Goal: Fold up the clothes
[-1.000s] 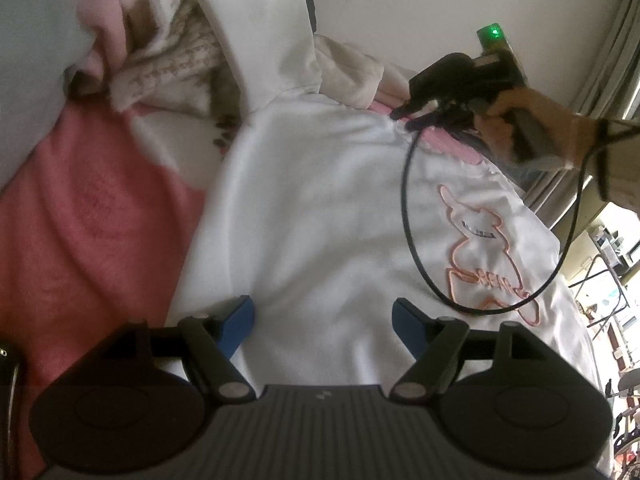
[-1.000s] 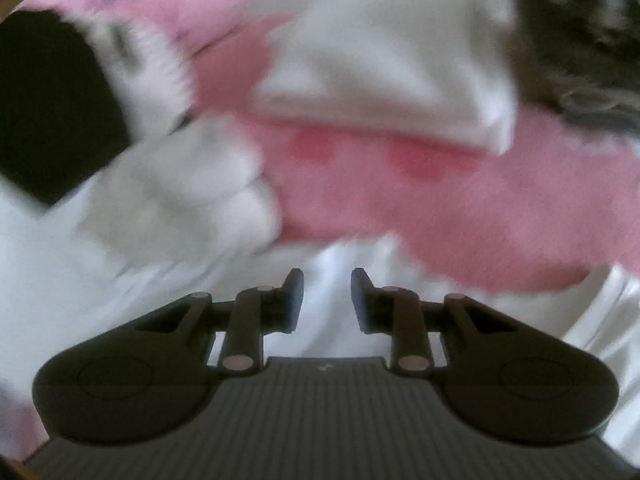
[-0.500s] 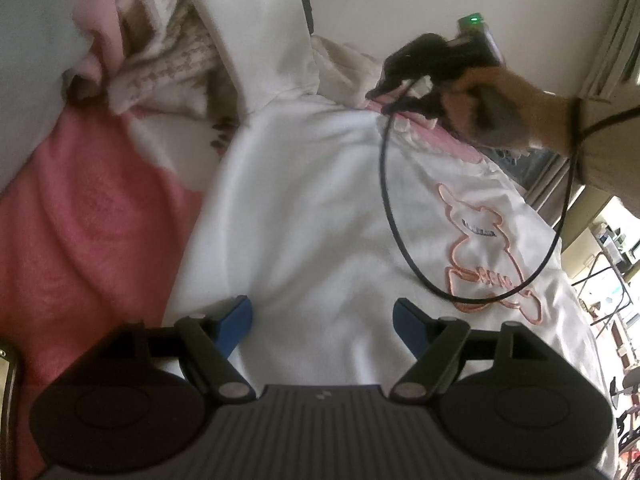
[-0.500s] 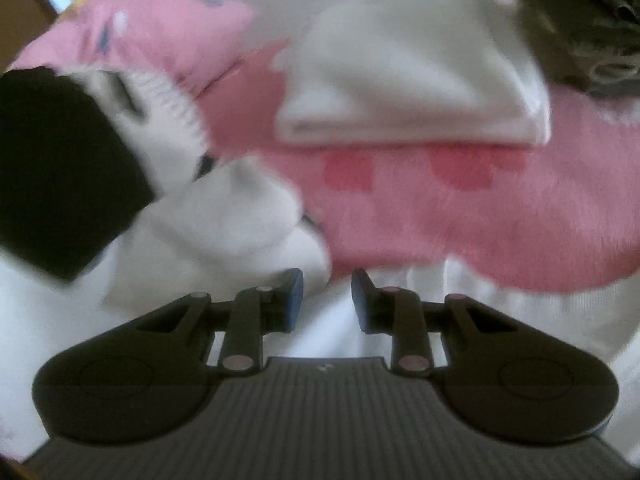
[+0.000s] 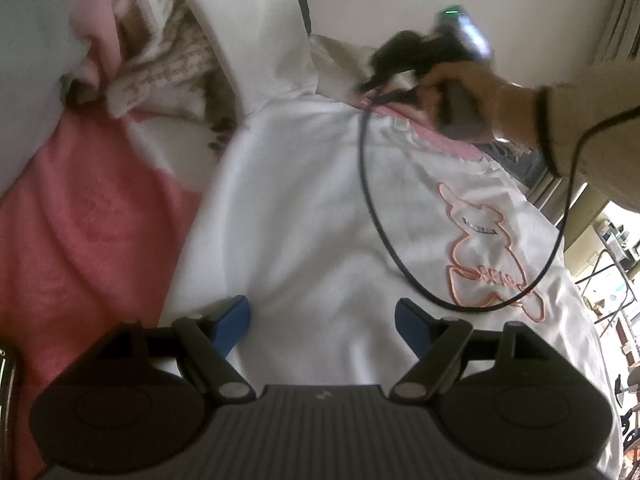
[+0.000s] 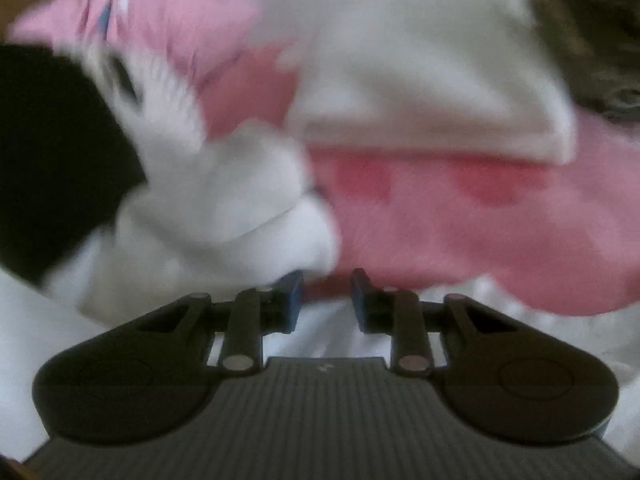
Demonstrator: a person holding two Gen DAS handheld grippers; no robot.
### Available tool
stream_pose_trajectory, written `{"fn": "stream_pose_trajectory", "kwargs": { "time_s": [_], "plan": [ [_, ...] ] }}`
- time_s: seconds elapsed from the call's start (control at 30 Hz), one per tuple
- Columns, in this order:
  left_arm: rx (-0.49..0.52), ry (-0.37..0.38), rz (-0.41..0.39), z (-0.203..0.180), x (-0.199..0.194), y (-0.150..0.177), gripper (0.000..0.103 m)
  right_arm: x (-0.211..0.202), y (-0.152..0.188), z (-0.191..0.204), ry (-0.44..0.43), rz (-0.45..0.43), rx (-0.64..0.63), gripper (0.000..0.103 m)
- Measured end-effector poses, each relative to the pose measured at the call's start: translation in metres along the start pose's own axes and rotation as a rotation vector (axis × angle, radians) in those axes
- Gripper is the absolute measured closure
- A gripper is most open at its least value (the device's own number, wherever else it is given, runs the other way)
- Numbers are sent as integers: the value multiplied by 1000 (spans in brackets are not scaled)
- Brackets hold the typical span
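Note:
A white sweatshirt [image 5: 320, 200] with a pink-outlined bear print [image 5: 488, 256] lies spread on a pink blanket [image 5: 92, 216]. My left gripper [image 5: 322, 312] hovers over its lower part, blue pads wide open, nothing between them. At the pink-trimmed collar a hand [image 5: 480, 96] holds my right gripper [image 5: 384, 76], blurred, its black cable [image 5: 368, 184] looping over the shirt. In the right wrist view, my right gripper [image 6: 326, 288] shows a narrow gap with nothing pinched, over white cloth [image 6: 320, 328]. A bunched white cloth [image 6: 224, 208] touches its left pad.
A folded white garment [image 6: 432, 92] rests on the pink blanket [image 6: 460, 220] ahead of the right gripper. A black shape [image 6: 52, 152] and pink cloth [image 6: 160, 12] lie to its left, dark patterned fabric [image 6: 592, 32] at upper right. Beige knitwear [image 5: 168, 68] is heaped behind the sweatshirt.
The hand with the right gripper has slid left along the collar and rolled. In its own view the bunched white cloth now reaches the left pad. My left gripper has stayed put.

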State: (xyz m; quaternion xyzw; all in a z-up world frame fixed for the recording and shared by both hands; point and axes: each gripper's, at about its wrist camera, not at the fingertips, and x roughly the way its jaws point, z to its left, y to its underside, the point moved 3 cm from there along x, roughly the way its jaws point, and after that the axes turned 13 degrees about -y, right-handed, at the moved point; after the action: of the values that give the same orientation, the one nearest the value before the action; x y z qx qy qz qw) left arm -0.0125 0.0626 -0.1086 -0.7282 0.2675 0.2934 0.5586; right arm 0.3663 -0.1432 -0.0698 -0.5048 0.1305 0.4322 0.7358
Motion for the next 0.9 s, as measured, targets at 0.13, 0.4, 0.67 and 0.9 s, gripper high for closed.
{"fn": "stream_pose_trajectory", "kwargs": {
  "time_s": [0.13, 0.4, 0.67, 0.9],
  "plan": [
    [-6, 9, 3, 2, 1, -1, 23, -72, -12, -29, -20, -78, -1, 76],
    [17, -15, -8, -2, 3, -1, 21, -160, 26, -146, 83, 75, 298, 75],
    [43, -42, -13, -8, 3, 0, 20, -145, 19, -203, 325, -107, 288, 78],
    [25, -43, -9, -7, 2, 0, 20, -201, 29, -190, 174, -120, 315, 77]
  ]
}}
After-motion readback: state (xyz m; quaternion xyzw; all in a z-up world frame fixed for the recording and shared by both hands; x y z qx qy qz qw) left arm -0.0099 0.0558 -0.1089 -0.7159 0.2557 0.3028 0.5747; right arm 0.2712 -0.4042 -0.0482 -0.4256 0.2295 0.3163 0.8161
